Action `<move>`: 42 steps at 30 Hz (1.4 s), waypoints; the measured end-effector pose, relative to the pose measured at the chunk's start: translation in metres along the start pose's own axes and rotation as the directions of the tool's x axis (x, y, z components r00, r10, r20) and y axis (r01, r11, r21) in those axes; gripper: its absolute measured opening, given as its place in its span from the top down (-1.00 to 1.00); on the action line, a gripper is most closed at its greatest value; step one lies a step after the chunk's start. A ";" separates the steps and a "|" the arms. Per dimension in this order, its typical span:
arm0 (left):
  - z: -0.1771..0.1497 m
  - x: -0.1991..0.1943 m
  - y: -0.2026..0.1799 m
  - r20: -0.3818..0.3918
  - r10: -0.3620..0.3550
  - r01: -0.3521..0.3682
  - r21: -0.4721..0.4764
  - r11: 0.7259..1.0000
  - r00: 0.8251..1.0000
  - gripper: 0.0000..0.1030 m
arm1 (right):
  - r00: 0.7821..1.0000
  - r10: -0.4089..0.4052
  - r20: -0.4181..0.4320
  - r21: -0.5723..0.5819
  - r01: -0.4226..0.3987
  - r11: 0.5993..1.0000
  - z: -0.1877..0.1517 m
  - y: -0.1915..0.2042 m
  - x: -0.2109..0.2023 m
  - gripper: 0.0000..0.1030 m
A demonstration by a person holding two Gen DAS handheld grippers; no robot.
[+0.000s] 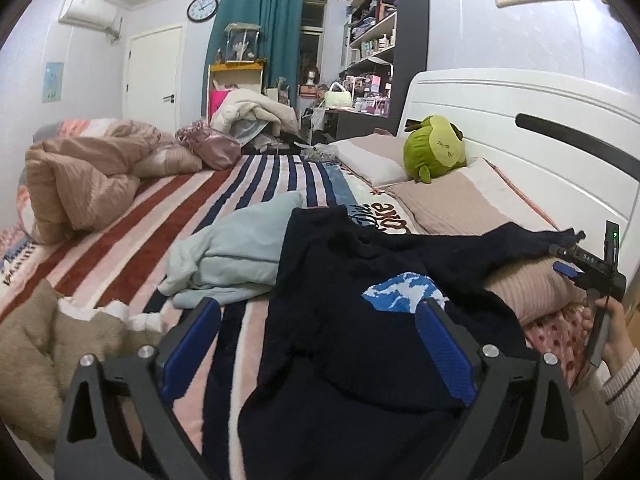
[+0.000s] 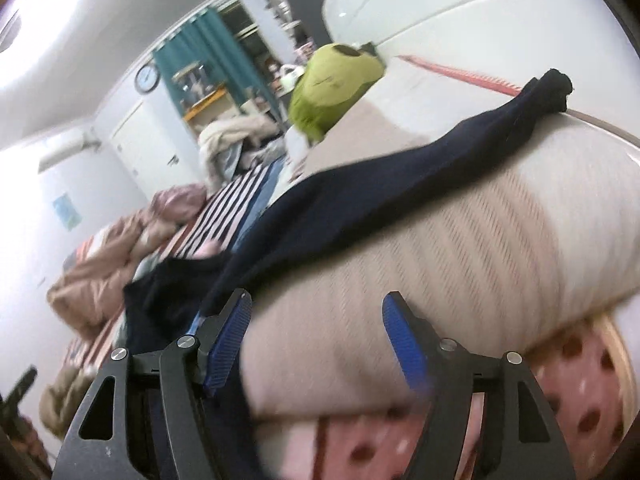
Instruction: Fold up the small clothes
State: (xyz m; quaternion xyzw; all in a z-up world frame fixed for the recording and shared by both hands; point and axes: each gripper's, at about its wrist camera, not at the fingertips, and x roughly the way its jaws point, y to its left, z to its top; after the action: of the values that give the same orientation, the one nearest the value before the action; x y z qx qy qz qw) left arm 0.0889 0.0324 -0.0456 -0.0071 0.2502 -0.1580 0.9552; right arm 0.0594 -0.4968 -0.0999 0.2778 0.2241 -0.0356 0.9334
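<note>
A dark navy garment (image 1: 340, 304) with a blue-and-white patch (image 1: 404, 290) lies spread on the striped bed. One sleeve stretches right over a pillow (image 1: 532, 284). My left gripper (image 1: 320, 320) is open just above the garment's near part, holding nothing. My right gripper (image 2: 316, 320) is open over the beige pillow (image 2: 460, 248), beside the navy sleeve (image 2: 400, 176) that drapes across it. It also shows in the left wrist view (image 1: 576, 268) at the far right, near the sleeve's end. A light blue garment (image 1: 236, 256) lies crumpled to the left of the navy one.
A green plush toy (image 1: 434, 150) sits on pillows against the white headboard (image 1: 520, 120). A bunched pink-brown duvet (image 1: 80, 176) lies at the left. A beige fleece (image 1: 48, 344) is at the near left. A pink spotted cushion (image 2: 560, 376) lies under the beige pillow.
</note>
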 end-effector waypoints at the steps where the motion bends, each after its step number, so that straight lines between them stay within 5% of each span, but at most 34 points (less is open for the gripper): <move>1: 0.000 0.004 0.000 -0.002 0.001 -0.001 -0.002 1.000 1.000 -0.87 | 1.000 0.012 0.013 0.006 -0.012 1.000 0.006 -0.003 0.004 -0.25; 6: 0.001 0.018 0.001 -0.008 0.018 -0.018 0.002 1.000 1.000 -0.87 | 0.998 -0.023 0.050 0.017 0.023 1.000 0.034 -0.009 0.028 -0.19; 7: 0.001 0.020 0.001 -0.010 0.020 -0.020 -0.002 1.000 1.000 -0.87 | 0.997 -0.052 0.053 0.002 0.052 0.999 0.038 -0.007 0.033 -0.04; 10: 0.000 0.023 0.005 -0.008 0.024 -0.024 -0.006 1.000 1.000 -0.87 | 0.983 -0.179 0.033 -0.047 0.180 0.983 0.045 -0.006 0.047 0.90; 16: 0.002 0.017 0.007 0.015 0.044 -0.044 0.001 0.999 0.999 -0.87 | 0.960 -0.229 0.158 -0.073 0.243 0.967 0.072 -0.006 0.018 0.94; 20: 0.001 0.008 0.009 0.031 0.036 -0.035 -0.013 0.999 0.999 -0.87 | 0.957 -0.230 0.179 -0.195 0.264 0.945 0.078 0.026 0.006 0.94; 24: 0.000 0.000 0.010 0.043 0.045 -0.045 -0.009 0.999 0.998 -0.87 | 0.983 -0.064 0.174 -0.272 0.110 0.956 0.066 0.073 -0.012 0.94; 28: -0.002 -0.012 0.013 0.058 0.042 -0.041 -0.008 0.999 0.997 -0.87 | 0.984 0.169 0.050 -0.459 -0.127 0.879 0.025 0.149 -0.013 0.93; 30: -0.003 -0.016 0.014 0.063 0.039 -0.039 -0.006 0.999 0.997 -0.87 | 0.960 0.246 -0.132 -0.523 -0.278 0.805 -0.014 0.186 0.003 0.92; 34: -0.006 -0.022 0.019 0.063 0.038 -0.037 -0.004 0.999 0.997 -0.87 | 0.872 0.224 -0.436 -0.528 -0.449 0.721 -0.107 0.223 0.046 0.91; 38: -0.008 -0.026 0.023 0.058 0.028 -0.028 -0.010 1.000 0.998 -0.87 | 0.815 0.108 -0.570 -0.489 -0.441 0.753 -0.169 0.214 0.086 0.72; 40: -0.009 -0.028 0.024 0.060 0.031 -0.031 -0.005 1.000 0.998 -0.87 | 0.814 0.113 -0.570 -0.470 -0.436 0.768 -0.169 0.206 0.086 0.64; 42: -0.008 -0.030 0.024 0.062 0.035 -0.034 -0.006 0.999 0.997 -0.87 | 0.807 0.176 -0.563 -0.416 -0.461 0.784 -0.158 0.199 0.073 0.31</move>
State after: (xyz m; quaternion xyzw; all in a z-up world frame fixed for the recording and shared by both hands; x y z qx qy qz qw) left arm 0.0676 0.0650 -0.0411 -0.0102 0.2211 -0.1406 0.9650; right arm 0.0999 -0.2402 -0.1490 0.0414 0.4041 0.2648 0.8745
